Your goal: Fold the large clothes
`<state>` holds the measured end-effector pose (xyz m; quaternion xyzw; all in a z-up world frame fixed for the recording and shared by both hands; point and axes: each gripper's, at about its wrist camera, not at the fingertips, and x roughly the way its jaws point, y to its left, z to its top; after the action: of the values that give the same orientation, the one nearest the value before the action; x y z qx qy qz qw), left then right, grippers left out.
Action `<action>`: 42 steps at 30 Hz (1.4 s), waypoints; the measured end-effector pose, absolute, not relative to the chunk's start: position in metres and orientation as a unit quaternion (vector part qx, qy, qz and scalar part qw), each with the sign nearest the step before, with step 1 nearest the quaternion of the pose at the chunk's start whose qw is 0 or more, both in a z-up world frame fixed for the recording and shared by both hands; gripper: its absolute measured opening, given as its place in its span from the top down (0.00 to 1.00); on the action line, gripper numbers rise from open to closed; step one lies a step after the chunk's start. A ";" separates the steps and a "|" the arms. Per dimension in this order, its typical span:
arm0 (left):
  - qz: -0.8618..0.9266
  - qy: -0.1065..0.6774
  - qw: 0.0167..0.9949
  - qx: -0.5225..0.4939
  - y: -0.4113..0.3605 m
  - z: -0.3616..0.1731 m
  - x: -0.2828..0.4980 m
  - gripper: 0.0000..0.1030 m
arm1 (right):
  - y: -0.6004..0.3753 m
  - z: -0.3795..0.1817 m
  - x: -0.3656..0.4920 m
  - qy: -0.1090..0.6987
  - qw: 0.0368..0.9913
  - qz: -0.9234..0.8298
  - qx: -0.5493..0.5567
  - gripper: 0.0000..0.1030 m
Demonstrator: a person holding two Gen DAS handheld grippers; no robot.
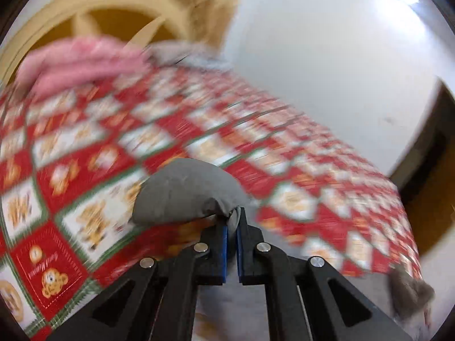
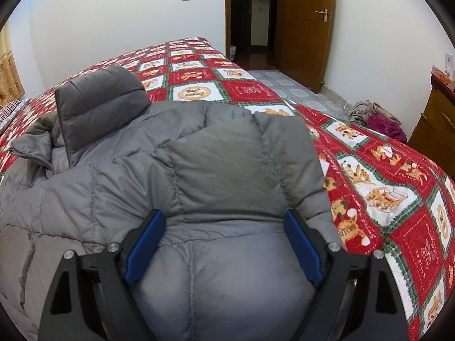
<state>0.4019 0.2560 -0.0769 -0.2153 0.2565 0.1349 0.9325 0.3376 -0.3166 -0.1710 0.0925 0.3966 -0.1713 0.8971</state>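
On a bed spread with a red, white and green patchwork quilt [image 2: 244, 91], a grey puffer jacket [image 2: 216, 176] lies partly folded, its sleeve [image 2: 99, 99] doubled back over the body near the collar. The right gripper [image 2: 224, 244] tilts down over the near, bulging part of the jacket, its blue-padded fingers [image 2: 145, 247] spread wide to either side of the padding and pinching nothing. The left gripper [image 1: 232, 227], angled less steeply, has its jaws drawn nearly together on a bunched fold of grey fabric [image 1: 184, 193], which balloons out just ahead of the tips.

Only the right wrist view takes in the room in focus: a white wall, a wooden door [image 2: 304, 28] standing open beside a dark doorway, a heap of clothes [image 2: 375, 116] at the quilt's far right edge, and a wooden cabinet [image 2: 435, 130]. The left wrist view is streaked with motion blur; it alone shows a pink bundle [image 1: 82, 62] at the quilt's far edge and a pale wooden, arched bed frame [image 1: 113, 8] behind it.
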 end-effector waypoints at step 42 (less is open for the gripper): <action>-0.145 0.305 0.941 -0.028 0.042 -0.095 0.233 0.10 | -0.305 -0.120 0.284 0.327 0.914 -0.033 0.236 0.12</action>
<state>0.2332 0.0422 -0.0948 -0.0279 0.3045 -0.1448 0.9410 0.2840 -0.3047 -0.1196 0.2360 0.3272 -0.0335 0.9144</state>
